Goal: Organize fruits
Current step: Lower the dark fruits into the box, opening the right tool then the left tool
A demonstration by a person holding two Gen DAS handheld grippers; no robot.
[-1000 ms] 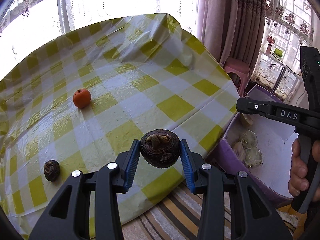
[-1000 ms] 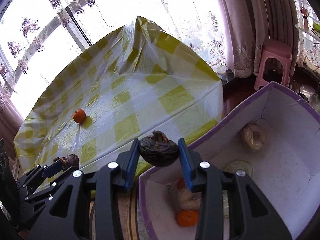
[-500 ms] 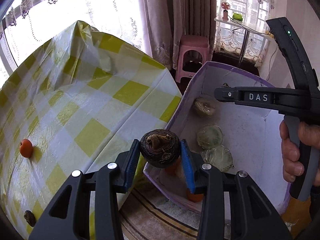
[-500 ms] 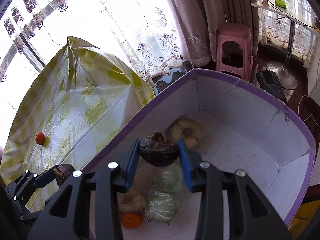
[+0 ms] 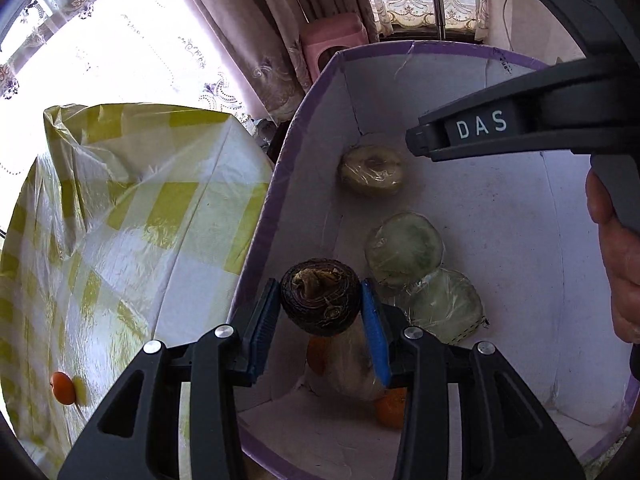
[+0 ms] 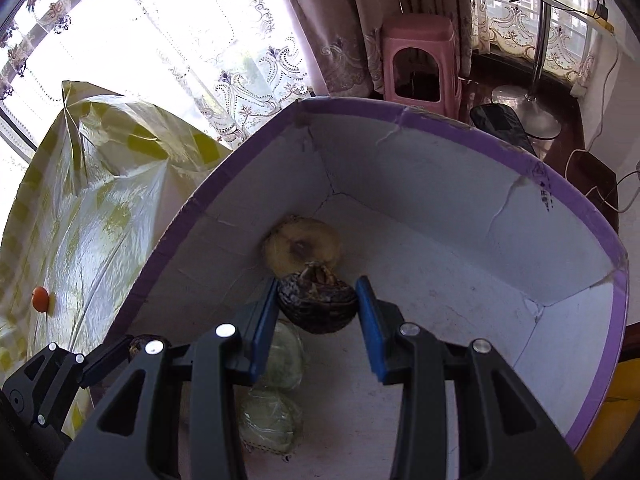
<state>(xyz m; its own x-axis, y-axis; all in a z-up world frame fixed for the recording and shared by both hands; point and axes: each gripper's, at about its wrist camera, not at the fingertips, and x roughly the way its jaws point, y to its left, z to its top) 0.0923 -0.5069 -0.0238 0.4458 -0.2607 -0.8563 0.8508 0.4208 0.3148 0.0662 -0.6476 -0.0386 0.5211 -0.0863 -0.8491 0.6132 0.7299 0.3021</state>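
Note:
My left gripper [image 5: 320, 306] is shut on a dark brown shrivelled fruit [image 5: 320, 302] and holds it over the near left corner of a purple-rimmed white box [image 5: 316, 92]. My right gripper [image 6: 318, 304] is shut on a second dark brown fruit [image 6: 316, 304] and holds it inside the same box [image 6: 440, 124], further in. In the box lie wrapped pale fruits [image 5: 404, 256] and oranges [image 5: 390, 408]. One orange [image 5: 63, 388] stays on the yellow checked table; it also shows in the right wrist view [image 6: 40, 299].
The table [image 5: 132, 216] with its plastic cover stands left of the box. A pink stool [image 6: 420, 60], curtains and a metal stand base [image 6: 528, 112] are behind the box. The right gripper's body [image 5: 500, 128] reaches over the box.
Both grippers have swung right from the table to the box and lowered into it, each still holding its dark fruit.

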